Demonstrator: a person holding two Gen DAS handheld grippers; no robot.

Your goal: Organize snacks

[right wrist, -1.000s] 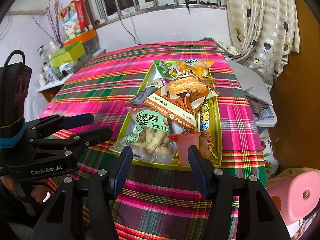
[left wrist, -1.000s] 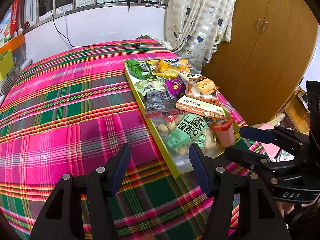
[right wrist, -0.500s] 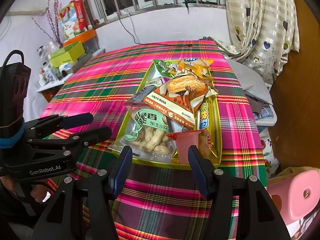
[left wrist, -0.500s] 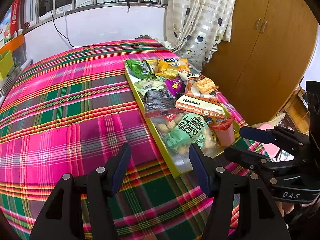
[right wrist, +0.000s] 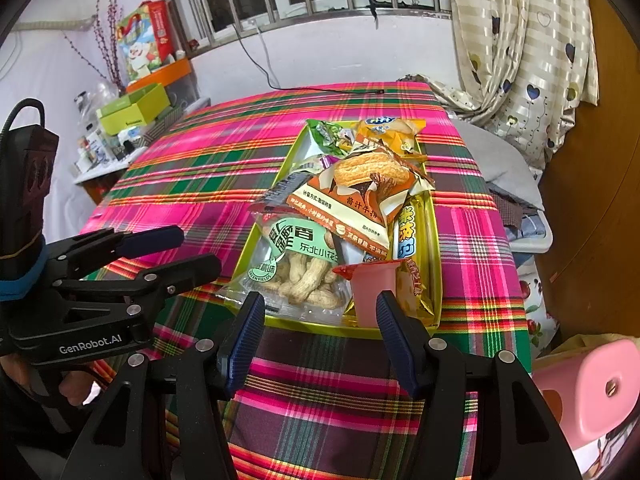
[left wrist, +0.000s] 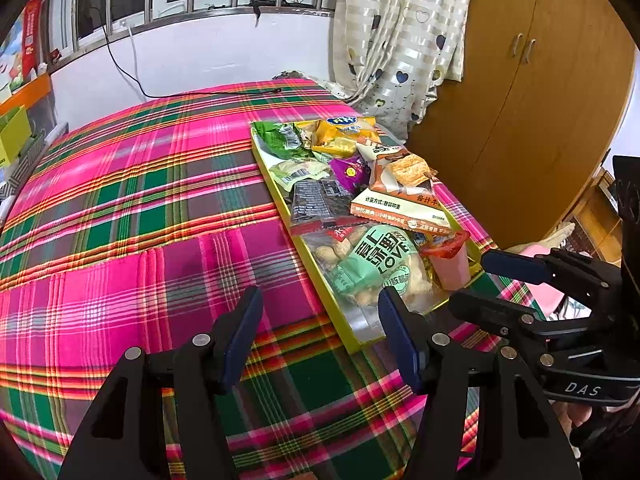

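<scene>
A yellow-green tray [left wrist: 280, 196] [right wrist: 312, 323] lies on the plaid-covered table, piled with snacks. Nearest are a clear bag of peanuts [left wrist: 372, 264] [right wrist: 296, 264] and a pink jelly cup [left wrist: 450, 264] [right wrist: 372, 288]. Behind them lie an orange-brown cracker bag [left wrist: 400, 192] [right wrist: 352, 196], then green, yellow, purple and black packets. My left gripper [left wrist: 318, 308] [right wrist: 196, 250] hovers open over the cloth by the tray's near left corner. My right gripper [right wrist: 320, 308] [left wrist: 476, 280] stands open just before the tray's near edge. Both are empty.
The plaid cloth [left wrist: 140, 200] stretches bare to the left of the tray. A wooden wardrobe [left wrist: 520, 120] and a curtain [left wrist: 400, 40] stand to the right. A pink stool [right wrist: 588, 388] is at lower right. Green boxes [right wrist: 132, 108] crowd a side shelf.
</scene>
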